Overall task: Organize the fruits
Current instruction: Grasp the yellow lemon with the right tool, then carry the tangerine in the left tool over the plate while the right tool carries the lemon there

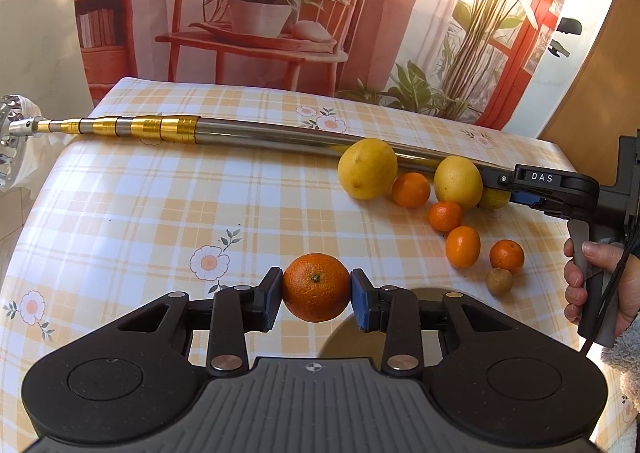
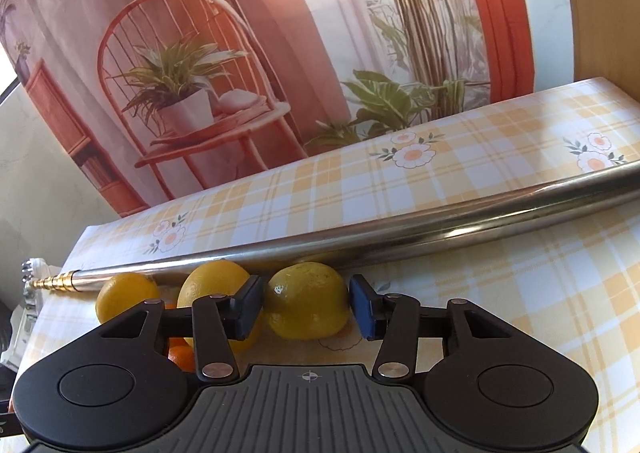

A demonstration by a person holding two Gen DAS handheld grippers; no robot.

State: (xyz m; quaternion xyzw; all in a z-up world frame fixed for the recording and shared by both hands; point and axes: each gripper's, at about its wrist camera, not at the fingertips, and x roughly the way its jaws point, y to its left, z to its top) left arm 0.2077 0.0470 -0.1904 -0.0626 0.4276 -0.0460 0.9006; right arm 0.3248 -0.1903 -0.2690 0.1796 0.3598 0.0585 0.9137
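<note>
A table (image 1: 168, 189) under a yellow-and-white plaid cloth with daisy prints carries everything; no bowl, basket or tray appears in either view, so the fruit lies loose on the cloth. A long telescopic metal pole (image 1: 264, 135), steel with gold sections toward its far end, lies across the table, and the fruit is gathered just in front of it.

The left wrist view shows three yellow lemons: a large lemon (image 1: 367, 169), a second lemon (image 1: 458, 182) and a third lemon (image 1: 495, 198) mostly hidden behind the right gripper (image 1: 532, 200). There are five orange citrus fruits: four small mandarins (image 1: 411, 189) on the cloth and one larger orange (image 1: 316, 287). A single small brownish fruit (image 1: 499, 282) lies nearest the person's hand (image 1: 596, 285), which grips the right gripper's handle.

The left gripper (image 1: 316, 299) has its blue pads pressed against both sides of the orange, jaws closed to the fruit's width, holding it above the cloth. The orange is round, deep orange, pitted, with a green stem scar facing the camera.

In the right wrist view, the right gripper (image 2: 306, 307) straddles a yellow lemon (image 2: 307, 305) resting against the pole. Its jaws are spread about the lemon's width, and whether the pads touch cannot be told.
</note>
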